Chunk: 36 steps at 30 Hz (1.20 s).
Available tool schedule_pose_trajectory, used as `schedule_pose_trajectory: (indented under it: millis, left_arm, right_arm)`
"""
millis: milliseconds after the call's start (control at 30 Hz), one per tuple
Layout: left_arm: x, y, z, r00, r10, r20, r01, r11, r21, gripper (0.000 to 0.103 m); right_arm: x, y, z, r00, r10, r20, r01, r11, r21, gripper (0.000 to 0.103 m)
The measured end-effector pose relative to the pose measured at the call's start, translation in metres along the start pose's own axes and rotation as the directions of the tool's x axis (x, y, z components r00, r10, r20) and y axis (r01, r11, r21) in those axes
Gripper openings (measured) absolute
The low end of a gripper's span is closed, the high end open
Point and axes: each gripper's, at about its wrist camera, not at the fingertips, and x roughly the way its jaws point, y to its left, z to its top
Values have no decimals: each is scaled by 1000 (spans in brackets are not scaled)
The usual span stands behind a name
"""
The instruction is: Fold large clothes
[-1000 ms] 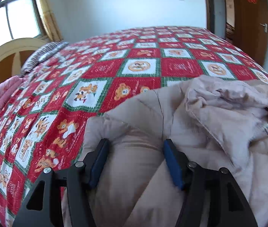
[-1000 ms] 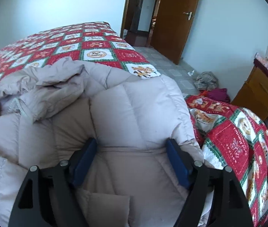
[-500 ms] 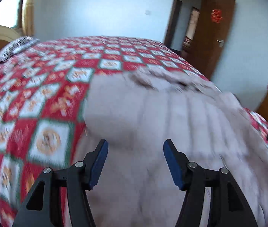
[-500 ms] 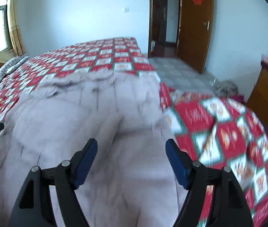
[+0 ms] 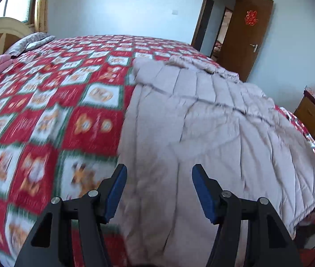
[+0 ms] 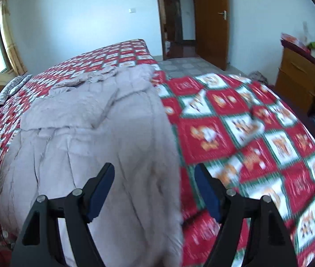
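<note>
Between the blue pads of the left gripper [image 5: 159,179] lies the near left edge of the beige quilted coat [image 5: 213,133]; the jaws are spread wide and pinch nothing. On the other side the right gripper [image 6: 154,178] is also spread, and the right edge of the coat [image 6: 104,133] runs between its fingers without being pressed. All the coat lies flat and long on the red patterned bedspread [image 5: 46,111], its crumpled top toward the far side. Beyond stands a brown door [image 6: 211,22].
</note>
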Motion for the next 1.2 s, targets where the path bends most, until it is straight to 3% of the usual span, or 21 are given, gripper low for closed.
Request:
schedule_pose_trajectory:
  millis: [200,333,367,433,500,600,767,867,1000,1067,1133,1167,1200]
  left_arm:
    - [-31,2,-24,999,33,-7,-32,997,71,62]
    - [-65,13,-18,997,59,55,-65,991,119,62]
    - [-73,18,-15,996,59,69,-67,991,115,63]
    - [-85,30,-13,996,30,83,-38,994,101,78]
    - [-90,41,-16,996,1,88,-8,997,75,79]
    - [-79,44,-24,997,-53,52,51,998,39,79]
    - [-32,31,-44,991,-97,-96,98,995,8,79]
    - [-17,19,-52,986,-120,-117,122,993,6,79]
    - [-7,15,-62,962,-222,-158,219,975,-35,79]
    - [-11,12,-64,952,-265,-151,266,964,-14,79]
    - [-12,15,-65,924,-346,-165,344,938,-39,79]
    - [-12,19,-67,899,-403,-171,398,915,-68,79]
    - [-12,21,-69,888,-426,-173,417,905,-84,79]
  right_arm:
    - [-21,-13,-25,1000,-1,-11,1,1000,14,76]
    - [-30,-17,-35,999,52,-3,-52,999,14,77]
    - [-31,-17,-38,998,63,-2,-63,998,12,77]
    - [-32,-16,-43,997,83,3,-83,997,4,77]
    - [-30,-14,-48,994,107,4,-107,994,-5,77]
    - [-20,-6,-54,991,132,-23,-133,991,-27,77]
    - [-10,5,-66,983,169,-65,-173,983,-57,77]
    - [-5,6,-69,977,200,-78,-204,978,-37,77]
    - [-7,10,-72,975,208,-71,-212,976,-53,78]
    - [-10,16,-73,970,228,-82,-235,968,-90,63]
    - [-10,19,-72,966,241,-90,-250,963,-105,49]
    - [-9,19,-72,961,258,-97,-267,958,-102,46]
    - [-9,19,-73,957,273,-100,-282,954,-100,43]
